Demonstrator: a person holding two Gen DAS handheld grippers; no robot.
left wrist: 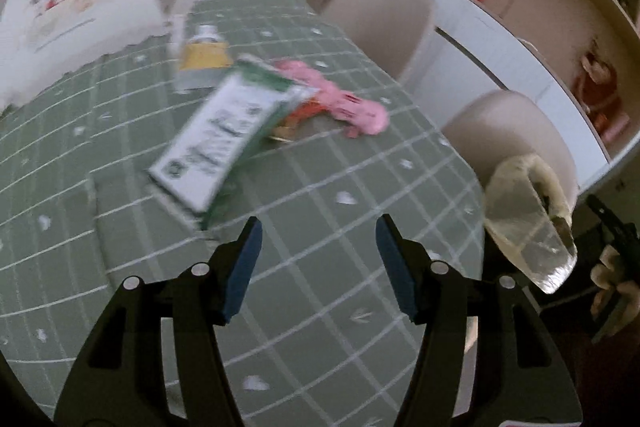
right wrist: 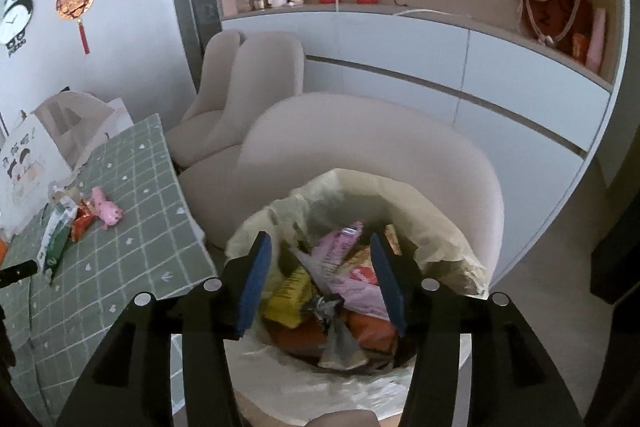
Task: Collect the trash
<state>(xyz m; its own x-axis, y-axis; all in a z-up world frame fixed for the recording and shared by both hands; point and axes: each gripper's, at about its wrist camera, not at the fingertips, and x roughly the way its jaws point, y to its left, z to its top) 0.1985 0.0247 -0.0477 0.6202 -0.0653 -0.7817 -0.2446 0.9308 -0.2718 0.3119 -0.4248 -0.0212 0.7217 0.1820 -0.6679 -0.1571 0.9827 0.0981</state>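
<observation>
Green-white carton (left wrist: 224,135) flat, lengthwise toward left tool (left wrist: 319,265)

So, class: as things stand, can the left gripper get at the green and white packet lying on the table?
Probably yes. The left gripper is open and empty above the checked tablecloth, and the green and white packet lies just ahead with only bare cloth between. The pink wrapper sits behind it, not in the way.

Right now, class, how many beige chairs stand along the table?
3: nearest chair behind the lined trash bin, two further chairs beyond. Others may be hidden.
</observation>
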